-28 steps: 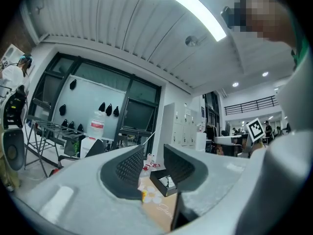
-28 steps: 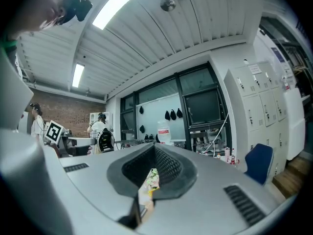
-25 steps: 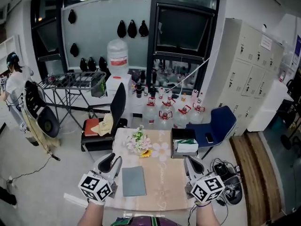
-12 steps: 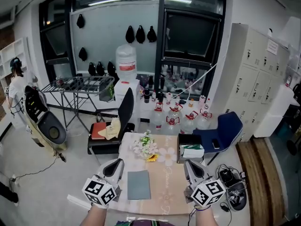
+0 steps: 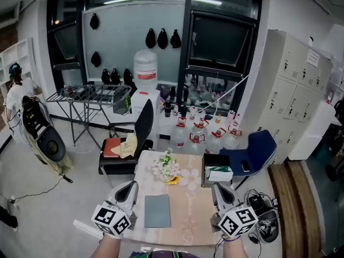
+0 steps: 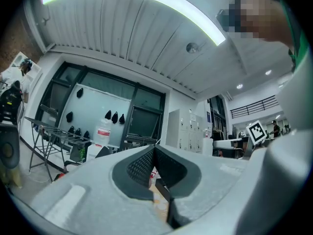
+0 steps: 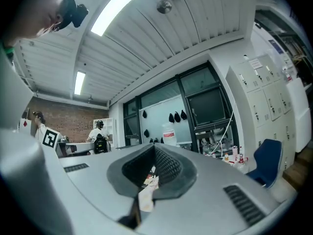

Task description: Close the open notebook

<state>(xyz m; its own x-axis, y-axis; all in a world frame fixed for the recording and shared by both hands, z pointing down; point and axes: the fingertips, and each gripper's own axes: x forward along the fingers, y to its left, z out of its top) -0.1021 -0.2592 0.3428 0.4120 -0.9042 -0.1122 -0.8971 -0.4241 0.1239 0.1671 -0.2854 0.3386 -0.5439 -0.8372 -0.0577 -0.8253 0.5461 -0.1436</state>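
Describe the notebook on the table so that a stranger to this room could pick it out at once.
Find the small table with the pale flowered cloth, in front of the black chair. On its near left part lies the notebook, beside the left tongs. Unlike the flower bunch and black box behind it, it is a flat, plain grey-blue rectangle.

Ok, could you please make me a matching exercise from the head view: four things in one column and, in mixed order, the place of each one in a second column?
Things:
1. notebook
2. flowers
3. blue chair
4. black chair

Places:
A. off the table, beyond its far left corner
B. lying flat on the table's near half
C. off the table, by its right side
D. standing on the table's far half

Pairs: 1-B, 2-D, 3-C, 4-A.
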